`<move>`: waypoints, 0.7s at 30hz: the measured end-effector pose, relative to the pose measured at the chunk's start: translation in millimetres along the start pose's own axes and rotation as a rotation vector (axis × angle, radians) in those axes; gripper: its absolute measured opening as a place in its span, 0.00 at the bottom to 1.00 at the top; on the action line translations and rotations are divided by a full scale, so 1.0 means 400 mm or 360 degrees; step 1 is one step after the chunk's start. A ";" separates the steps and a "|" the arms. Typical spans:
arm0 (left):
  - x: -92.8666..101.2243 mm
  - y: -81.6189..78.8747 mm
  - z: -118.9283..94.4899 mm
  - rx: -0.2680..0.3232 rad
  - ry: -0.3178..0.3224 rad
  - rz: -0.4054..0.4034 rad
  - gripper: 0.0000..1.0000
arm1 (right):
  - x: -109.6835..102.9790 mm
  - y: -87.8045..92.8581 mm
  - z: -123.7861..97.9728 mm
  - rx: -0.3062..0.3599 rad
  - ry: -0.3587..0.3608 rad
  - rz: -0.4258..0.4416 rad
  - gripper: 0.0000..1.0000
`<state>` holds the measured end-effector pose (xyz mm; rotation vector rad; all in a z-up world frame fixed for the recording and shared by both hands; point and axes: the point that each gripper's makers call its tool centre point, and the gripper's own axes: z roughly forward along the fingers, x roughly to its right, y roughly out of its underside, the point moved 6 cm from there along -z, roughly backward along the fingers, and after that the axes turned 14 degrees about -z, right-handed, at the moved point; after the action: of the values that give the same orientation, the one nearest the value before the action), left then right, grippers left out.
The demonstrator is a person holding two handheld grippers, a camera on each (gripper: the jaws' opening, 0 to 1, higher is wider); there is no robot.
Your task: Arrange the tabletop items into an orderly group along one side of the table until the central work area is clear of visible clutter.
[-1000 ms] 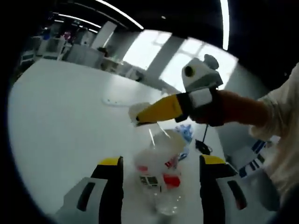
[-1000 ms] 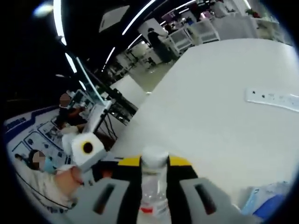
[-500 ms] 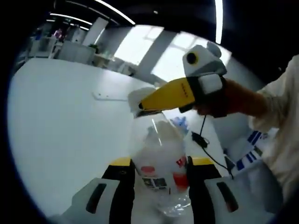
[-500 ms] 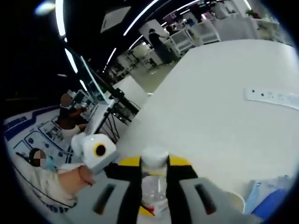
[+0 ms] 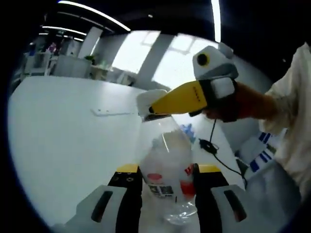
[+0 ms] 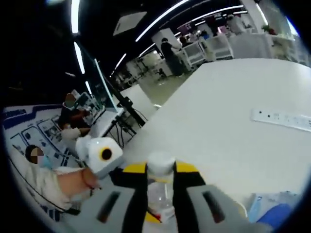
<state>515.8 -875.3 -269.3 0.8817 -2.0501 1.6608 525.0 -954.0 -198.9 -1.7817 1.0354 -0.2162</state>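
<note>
both tongs grip one clear, white-capped, red-labelled bottle (image 5: 167, 167).

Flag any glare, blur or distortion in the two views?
Left gripper view: bright windows wash out the background, the table bows with fisheye curve, and the bottle is soft and hazy. Right gripper view: ceiling light strips streak and curve, the bottle cap is fairly sharp, the edges blur.

The bottle (image 5: 167, 167) is clear, glossy plastic with a printed label and an opaque white cap (image 6: 161, 162). Beneath it the table (image 5: 63, 141) looks smooth, white and matt. Beside the bottle, the right hand-held gripper (image 5: 160, 107) has smooth yellow plastic jaws, and behind it the person's sleeve (image 5: 291, 111) is pale cloth.
</note>
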 end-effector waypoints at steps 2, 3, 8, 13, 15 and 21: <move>0.002 -0.012 0.002 0.0018 0.0006 0.0052 0.38 | -0.005 -0.013 -0.005 0.0056 0.0028 -0.0125 0.14; 0.001 -0.016 0.003 0.0018 0.0004 0.0068 0.37 | -0.009 -0.018 -0.010 0.0072 0.0036 -0.0177 0.14; 0.006 -0.050 0.006 0.0075 0.0022 0.0206 0.37 | -0.014 -0.041 -0.023 0.0172 0.0094 -0.0297 0.14; 0.005 -0.074 0.014 0.0109 0.0043 0.0345 0.38 | -0.011 -0.054 -0.037 0.0260 0.0137 -0.0409 0.15; 0.004 -0.085 0.018 0.0131 0.0053 0.0412 0.38 | -0.014 -0.059 -0.043 0.0301 0.0157 -0.0471 0.15; -0.001 -0.087 0.033 0.0134 0.0079 0.0549 0.38 | -0.016 -0.047 -0.052 0.0369 0.0222 -0.0617 0.15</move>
<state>540.8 -891.9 -247.1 0.5245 -2.2074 1.9342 519.5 -961.2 -171.6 -1.7566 0.7171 -0.6808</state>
